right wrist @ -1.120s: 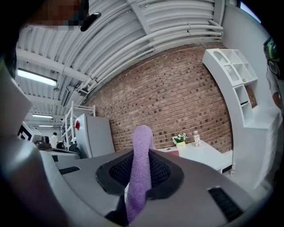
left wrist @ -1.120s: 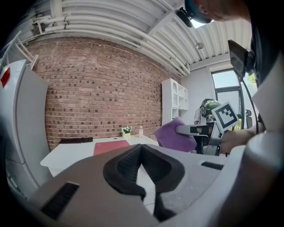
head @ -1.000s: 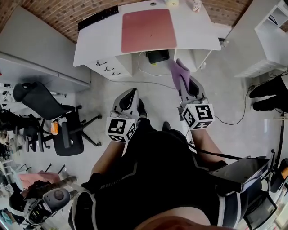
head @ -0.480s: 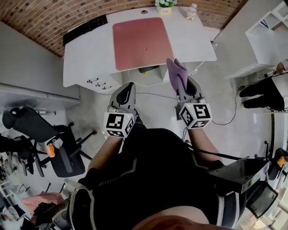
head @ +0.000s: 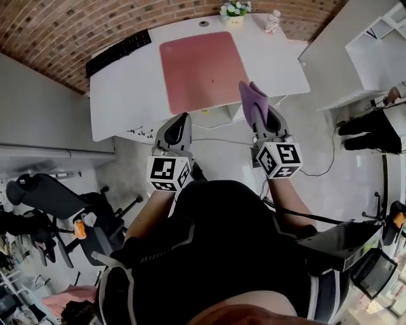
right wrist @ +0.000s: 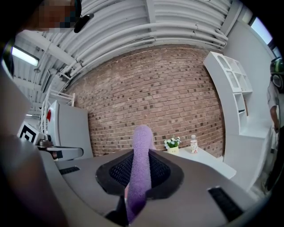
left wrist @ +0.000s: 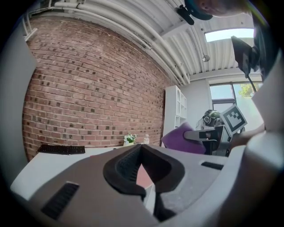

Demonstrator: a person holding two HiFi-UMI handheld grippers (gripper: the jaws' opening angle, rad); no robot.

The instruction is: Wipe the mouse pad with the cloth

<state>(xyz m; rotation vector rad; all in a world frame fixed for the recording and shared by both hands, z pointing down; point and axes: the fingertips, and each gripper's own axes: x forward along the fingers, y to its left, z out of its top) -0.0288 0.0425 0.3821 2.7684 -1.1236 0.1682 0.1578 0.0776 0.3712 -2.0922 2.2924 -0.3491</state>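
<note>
A black keyboard point(head: 120, 49) lies along the far left edge of the white desk point(head: 127, 95). Nearer the person, the left gripper point(head: 180, 120) hangs in the air in front of the desk's near edge. Its jaws meet at their tips and have nothing between them, as the left gripper view point(left wrist: 141, 148) shows. The pink mouse pad point(head: 198, 62) lies flat in the middle of the desk, bare, with neither gripper touching it. To its right, the right gripper point(head: 261, 118) is clamped on a purple cloth point(head: 252, 98). The cloth stands up as a folded strip between the jaws point(right wrist: 141, 157) and is off the pad, over the desk's near edge. At the far edge stand a small potted flower plant point(head: 235, 9) and a small bottle point(head: 273, 22).
</note>
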